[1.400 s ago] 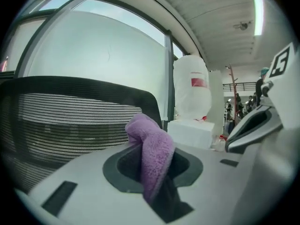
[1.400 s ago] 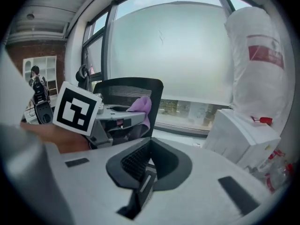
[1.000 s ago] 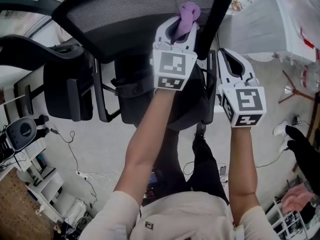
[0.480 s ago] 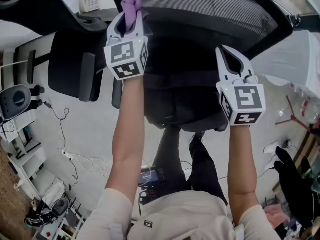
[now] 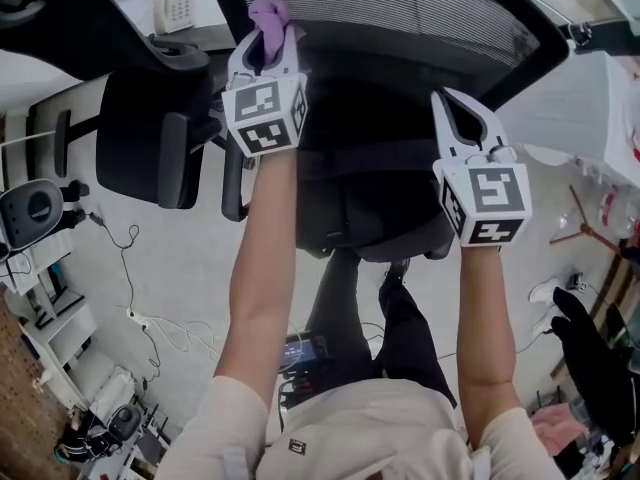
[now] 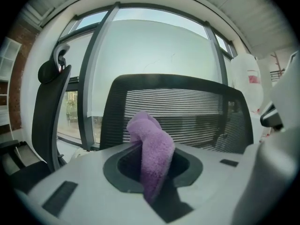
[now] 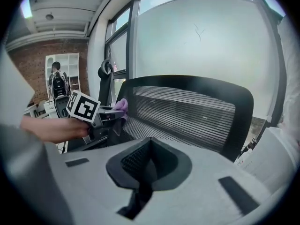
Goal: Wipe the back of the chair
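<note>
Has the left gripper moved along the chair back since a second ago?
Yes: the left gripper slid leftward, from the chair back's right side to its left edge.

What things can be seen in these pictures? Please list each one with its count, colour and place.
mesh chair back: one, black, top, ahead of both grippers
cloth: one, purple, between the left gripper's fingers, near the chair back's left edge
second chair: one, black, left of the mesh chair
telephone: one, white, top left
cables: several, white and dark, on the floor at left
shelves: white, count unclear, lower left
window: one, pale and frosted, behind the chair
left gripper: one, white, fingers shut on the cloth
right gripper: one, white, fingers shut, empty, right of the left gripper
arms: two, bare, reaching forward
</note>
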